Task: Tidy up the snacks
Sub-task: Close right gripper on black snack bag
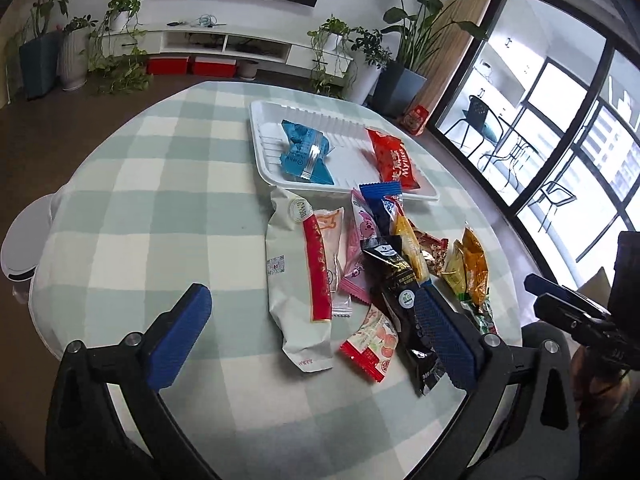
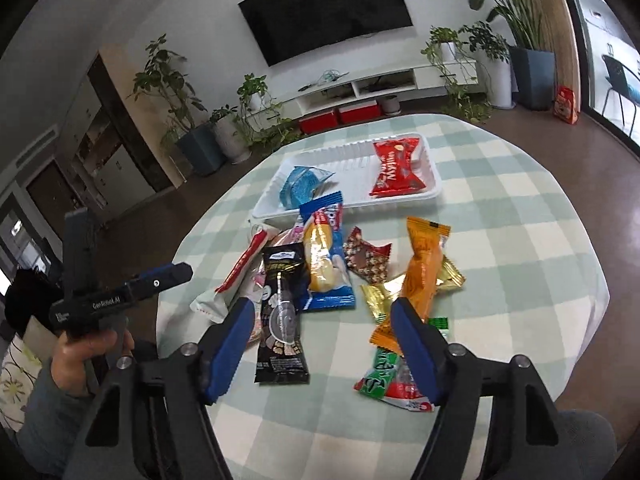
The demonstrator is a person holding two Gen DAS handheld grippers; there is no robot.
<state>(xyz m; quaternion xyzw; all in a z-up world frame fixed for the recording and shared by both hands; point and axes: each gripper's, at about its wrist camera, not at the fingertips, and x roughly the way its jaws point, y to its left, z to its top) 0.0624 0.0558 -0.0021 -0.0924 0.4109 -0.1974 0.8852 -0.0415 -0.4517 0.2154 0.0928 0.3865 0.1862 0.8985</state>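
A white tray (image 1: 264,160) (image 2: 360,204) sits at the far side of the round table, holding a blue packet (image 1: 306,154) (image 2: 302,186) and a red packet (image 1: 394,158) (image 2: 396,170). A pile of loose snacks lies in front of it: a long white packet (image 1: 288,280), a black packet (image 1: 394,280) (image 2: 282,316), a blue-and-yellow packet (image 2: 326,264), an orange packet (image 2: 422,272) and a green-red packet (image 2: 386,376). My left gripper (image 1: 312,320) is open above the white and black packets. My right gripper (image 2: 322,328) is open above the black packet's near end.
The table has a green-and-white checked cloth (image 1: 160,208). Beyond it are a TV cabinet (image 1: 224,44), potted plants (image 1: 400,76) and red boxes (image 1: 188,66) on the floor. Glass doors (image 1: 560,128) are to the right. A white stool (image 1: 20,244) stands left of the table.
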